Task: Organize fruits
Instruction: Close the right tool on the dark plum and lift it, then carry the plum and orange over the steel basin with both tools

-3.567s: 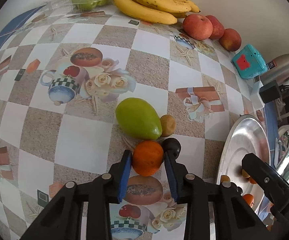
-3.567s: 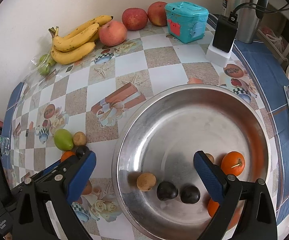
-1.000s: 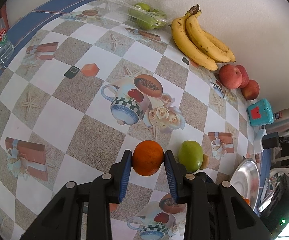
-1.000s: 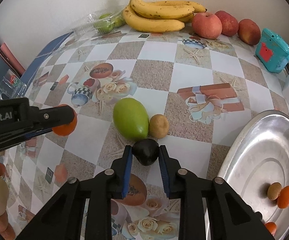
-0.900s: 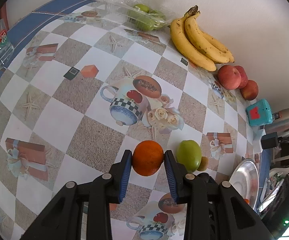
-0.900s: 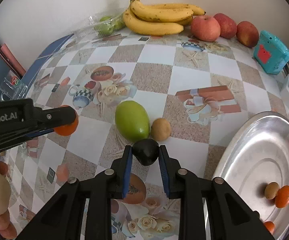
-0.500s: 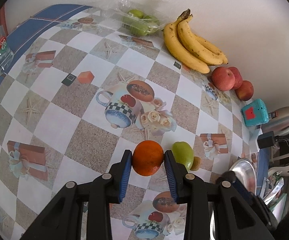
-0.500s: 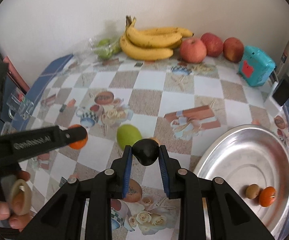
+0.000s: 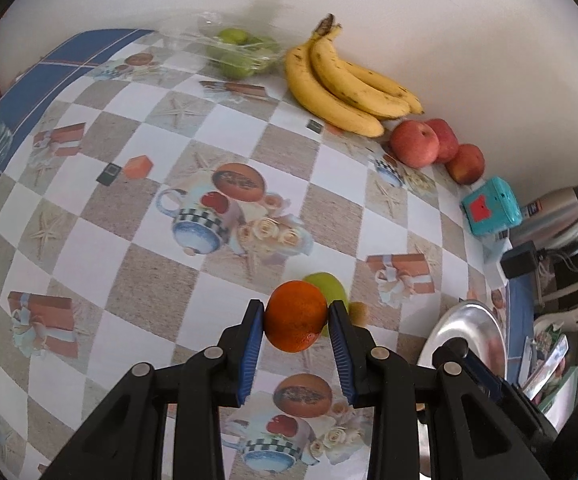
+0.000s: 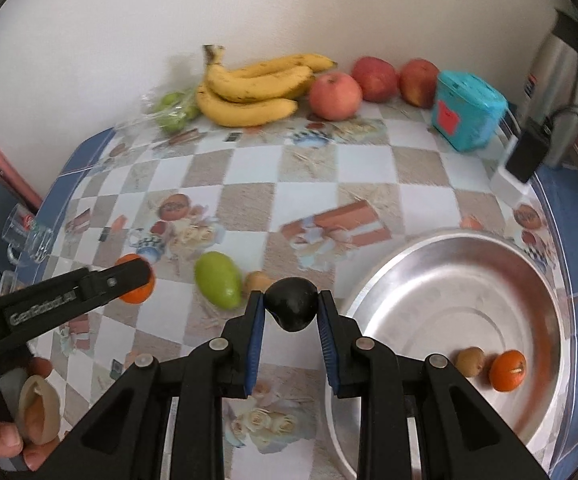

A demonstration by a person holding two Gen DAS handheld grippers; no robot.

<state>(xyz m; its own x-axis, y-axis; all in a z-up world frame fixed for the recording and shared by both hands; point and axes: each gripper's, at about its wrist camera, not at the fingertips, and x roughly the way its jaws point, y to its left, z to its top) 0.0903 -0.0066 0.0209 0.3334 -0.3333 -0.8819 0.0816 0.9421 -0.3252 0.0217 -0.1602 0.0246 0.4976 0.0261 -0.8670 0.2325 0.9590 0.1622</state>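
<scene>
The left gripper [image 9: 296, 322] is clamped on an orange [image 9: 296, 316], its blue pads pressing both sides, and holds it up off the table [image 9: 145, 264]. The right gripper [image 10: 291, 312] is clamped the same way on a dark fruit [image 10: 291, 303], also clear of the table. In the right view a hand [image 10: 13, 420] shows at the lower left corner, under the left gripper's black body.

Taking the steel tray [image 10: 529, 400] as the landmark: the dark fruit hangs just left of its rim, and the orange is well to the left of it. A green mango [image 10: 217, 279] lies on the table left of the tray, with a small brown fruit [image 10: 257, 281] touching its tray side. Inside the tray, near its front, a brown fruit [image 10: 470, 361] and a small orange [image 10: 507, 371] sit side by side.

Beyond the tray, along the wall, stand a teal box [image 10: 467, 110], three apples [image 10: 335, 96], a bunch of bananas [image 10: 253, 88] and a clear bag of green fruit [image 10: 173, 114]. A steel kettle [image 10: 561, 80] stands past the tray's far right side, and a glass mug [image 10: 29, 236] sits at the table's left edge.
</scene>
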